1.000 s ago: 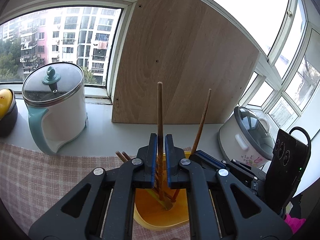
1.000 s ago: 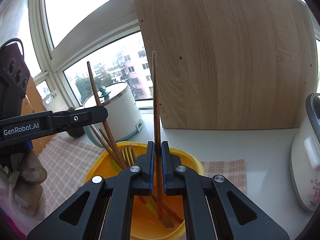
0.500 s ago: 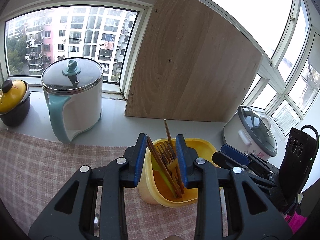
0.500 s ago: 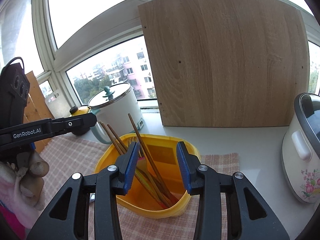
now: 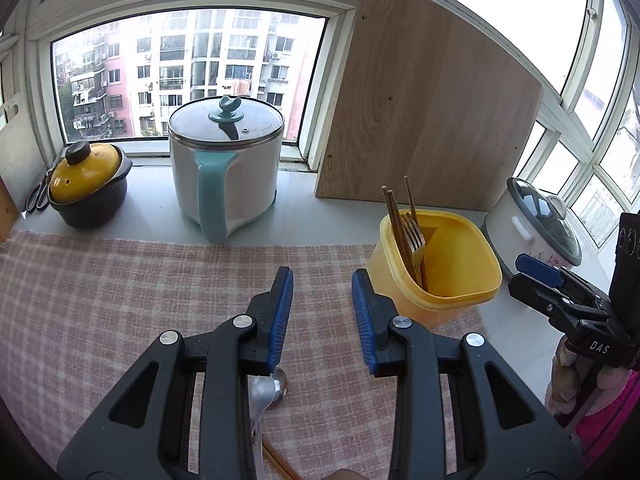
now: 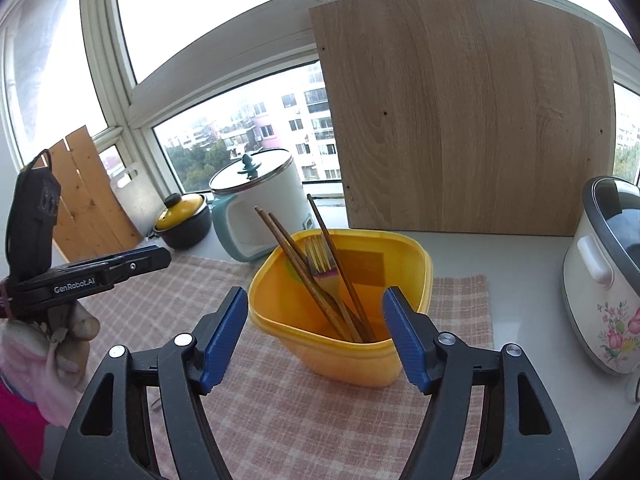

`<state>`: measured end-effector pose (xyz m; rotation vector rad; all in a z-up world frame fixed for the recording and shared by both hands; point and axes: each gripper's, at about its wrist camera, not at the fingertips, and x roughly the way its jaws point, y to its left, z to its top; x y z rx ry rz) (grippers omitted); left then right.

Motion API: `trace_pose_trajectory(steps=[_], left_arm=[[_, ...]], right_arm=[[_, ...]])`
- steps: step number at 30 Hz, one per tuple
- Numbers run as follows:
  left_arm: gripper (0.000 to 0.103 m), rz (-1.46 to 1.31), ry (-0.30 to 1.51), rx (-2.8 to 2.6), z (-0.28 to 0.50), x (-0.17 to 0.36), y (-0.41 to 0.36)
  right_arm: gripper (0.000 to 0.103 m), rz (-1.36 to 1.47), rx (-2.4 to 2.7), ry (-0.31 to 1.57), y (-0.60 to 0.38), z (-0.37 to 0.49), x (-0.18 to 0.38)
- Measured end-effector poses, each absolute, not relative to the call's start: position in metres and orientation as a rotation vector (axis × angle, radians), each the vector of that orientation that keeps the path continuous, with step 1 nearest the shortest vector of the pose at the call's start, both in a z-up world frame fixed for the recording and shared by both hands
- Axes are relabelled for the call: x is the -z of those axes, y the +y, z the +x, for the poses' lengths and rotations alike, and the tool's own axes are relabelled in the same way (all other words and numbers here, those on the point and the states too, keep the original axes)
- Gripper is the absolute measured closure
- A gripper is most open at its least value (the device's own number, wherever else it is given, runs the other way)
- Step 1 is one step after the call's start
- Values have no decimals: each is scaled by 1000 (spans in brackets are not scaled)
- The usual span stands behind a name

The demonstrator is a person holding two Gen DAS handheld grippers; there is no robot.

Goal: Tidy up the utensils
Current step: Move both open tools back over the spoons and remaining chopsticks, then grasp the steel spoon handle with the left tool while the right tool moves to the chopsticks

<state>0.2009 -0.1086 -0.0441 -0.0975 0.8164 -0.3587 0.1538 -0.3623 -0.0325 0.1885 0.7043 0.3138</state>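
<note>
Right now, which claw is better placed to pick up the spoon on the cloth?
The left claw: it is open and the spoon lies just beneath it. The right claw, also open, faces the yellow container.

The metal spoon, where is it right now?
In the left wrist view the spoon lies on the checked cloth, low in the frame, partly hidden under the open left gripper, left of the yellow tub.
</note>
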Motion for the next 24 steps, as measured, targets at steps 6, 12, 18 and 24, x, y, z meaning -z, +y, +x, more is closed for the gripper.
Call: trace_pose_trajectory(steps=[6,12,18,24], left_arm=[[73,-67,914,319,185,75,-74],[73,-62,1014,308,168,112,-53],[73,-59,1084,304,154,142,-44],[73,-21,1126,329,146,163,-46]], right_arm=[[26,183,-331,769,-349,137,45],[23,186,-315,801,-344,116,57],[22,195,-337,826,-339,103,64],[22,161,-362,894,-322,100,76]])
